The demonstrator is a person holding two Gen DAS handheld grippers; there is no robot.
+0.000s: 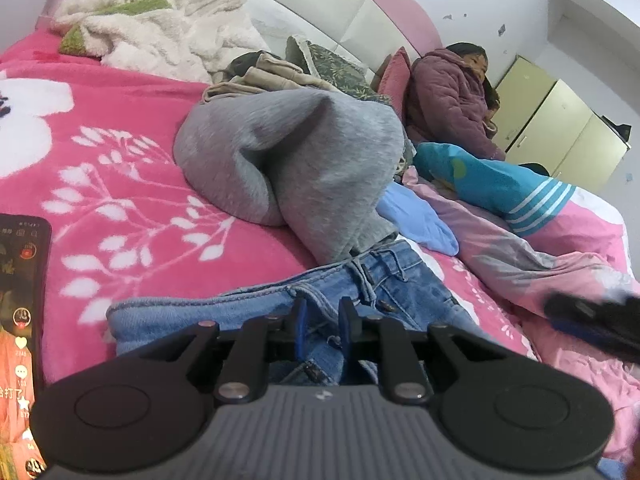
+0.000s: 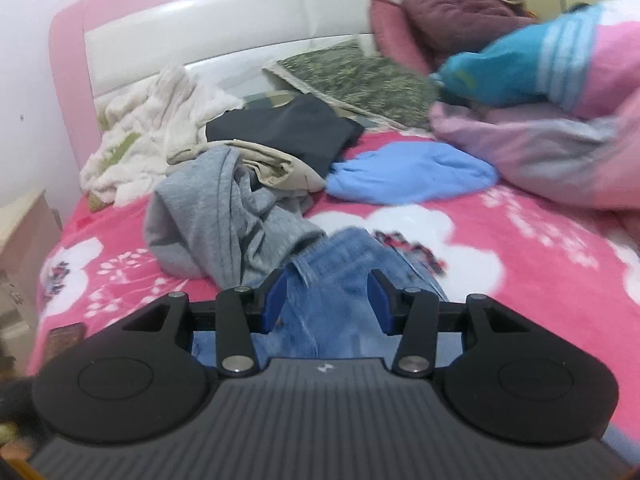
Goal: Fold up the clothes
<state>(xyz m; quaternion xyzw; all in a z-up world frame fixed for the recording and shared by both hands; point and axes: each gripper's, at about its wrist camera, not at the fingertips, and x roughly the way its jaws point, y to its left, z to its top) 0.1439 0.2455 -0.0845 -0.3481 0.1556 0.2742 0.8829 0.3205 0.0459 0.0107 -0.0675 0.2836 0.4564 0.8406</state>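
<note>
Denim jeans [image 1: 280,312] lay on the pink blanket [image 1: 120,152], just in front of the grey sweatshirt [image 1: 304,160]. Left gripper [image 1: 324,320] was narrowly parted over them, gripping nothing; right gripper [image 2: 328,300] gaped wide above them, empty.

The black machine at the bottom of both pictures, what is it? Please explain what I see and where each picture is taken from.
It is a hand-held gripper; a person carries one in each hand. Each picture comes from a camera on one gripper, looking along its two blue-padded fingers.

The left gripper has a narrow gap and sits over the jeans; whether it pinches them is unclear. The right gripper is open, above the same jeans.

On the pink bed also lie a grey garment, a light blue one and a white fleece. A person rests by the headboard.
</note>
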